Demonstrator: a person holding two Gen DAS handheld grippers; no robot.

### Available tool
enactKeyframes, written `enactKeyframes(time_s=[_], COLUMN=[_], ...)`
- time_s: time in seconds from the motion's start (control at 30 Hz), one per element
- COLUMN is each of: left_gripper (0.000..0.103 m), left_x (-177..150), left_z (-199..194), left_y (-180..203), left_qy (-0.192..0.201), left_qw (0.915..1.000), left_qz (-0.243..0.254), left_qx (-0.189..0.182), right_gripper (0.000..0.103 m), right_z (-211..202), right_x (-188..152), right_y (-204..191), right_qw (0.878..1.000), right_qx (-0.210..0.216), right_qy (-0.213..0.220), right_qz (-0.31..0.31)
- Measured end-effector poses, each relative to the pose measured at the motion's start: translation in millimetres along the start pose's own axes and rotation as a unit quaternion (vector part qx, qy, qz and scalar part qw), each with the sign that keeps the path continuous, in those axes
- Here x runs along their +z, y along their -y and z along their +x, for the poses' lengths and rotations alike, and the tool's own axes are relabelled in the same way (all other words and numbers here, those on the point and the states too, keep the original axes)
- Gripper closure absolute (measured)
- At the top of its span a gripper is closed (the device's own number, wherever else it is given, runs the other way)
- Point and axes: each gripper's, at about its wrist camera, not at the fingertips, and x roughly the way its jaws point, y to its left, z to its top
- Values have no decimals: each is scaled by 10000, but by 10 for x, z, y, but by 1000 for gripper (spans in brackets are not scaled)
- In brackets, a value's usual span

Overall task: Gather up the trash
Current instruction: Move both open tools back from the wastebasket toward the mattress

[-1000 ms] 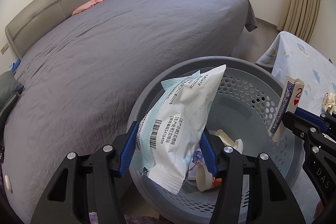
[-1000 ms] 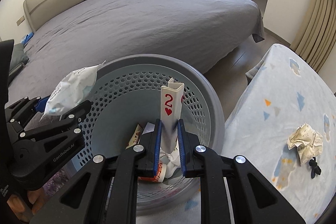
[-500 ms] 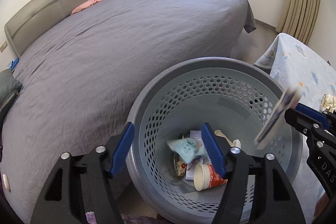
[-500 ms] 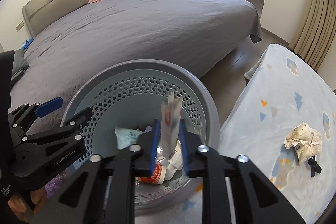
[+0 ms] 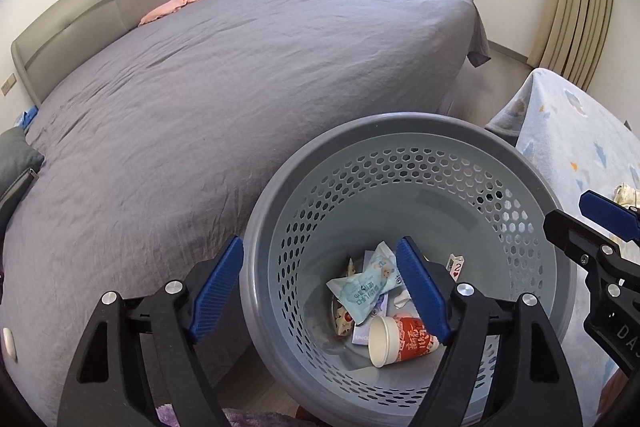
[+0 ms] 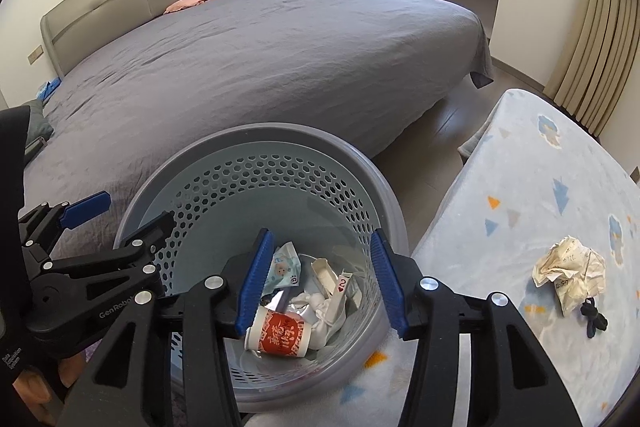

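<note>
I hold my two grippers over the one grey perforated basket [image 5: 400, 131], which I take as my landmark. My left gripper [image 5: 320, 287] hangs above the basket's near rim with its jaws opening wide and nothing between them; one blue pad sits outside the rim, the other over the hollow. My right gripper [image 6: 318, 281] hangs above the basket's other side, its jaws also opening, with nothing caught between them. Down in the basket's bottom I count one red and white paper cup [image 6: 280, 337] lying on its side, one pale blue wrapper [image 5: 366, 291] beside it, one playing-card box [image 6: 340, 287] marked with a red two and a heart, and some white crumpled scraps I cannot count. Outside the basket, on the pale blue patterned cloth [image 6: 520, 187] just to its right, one crumpled paper ball [image 6: 568, 267] remains, touching one small black object [image 6: 594, 319]. Behind the basket stretches one bed under a grey cover [image 5: 240, 67], with one pink cloth [image 5: 180, 1] near its headboard.
</note>
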Motion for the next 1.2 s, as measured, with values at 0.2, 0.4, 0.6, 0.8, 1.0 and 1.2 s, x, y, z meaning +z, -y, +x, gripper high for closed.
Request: enactKeyframes(time_s=[0.2, 0.4, 0.6, 0.8, 1.0, 1.2], left_gripper=[20, 11, 9, 7, 7, 7], left_x=[1, 5, -1, -11, -17, -29], left_z=[-10, -35, -55, -128, -208, -262], left_y=[-10, -29, -22, -37, 15, 100], left_qy=[45, 105, 158, 319, 471, 531], left_qw=[10000, 9999, 9998, 9994, 9989, 9986], left_qz=[-17, -67, -77, -113, -58, -8], left_qx=[45, 60, 101, 45, 57, -7], right_gripper=[48, 42, 37, 32, 30, 30], right_z=[-17, -40, -91, -181, -282, -433], right_x=[-13, -46, -73, -126, -200, -280], right_y=[10, 22, 56, 85, 182, 372], right_qw=[10000, 9999, 9994, 9982, 9960, 9912], right_qx=[-45, -140, -272, -509, -768, -1154], right_qy=[28, 55, 103, 206, 268, 323], right_qz=[0, 42, 168, 229, 358, 562])
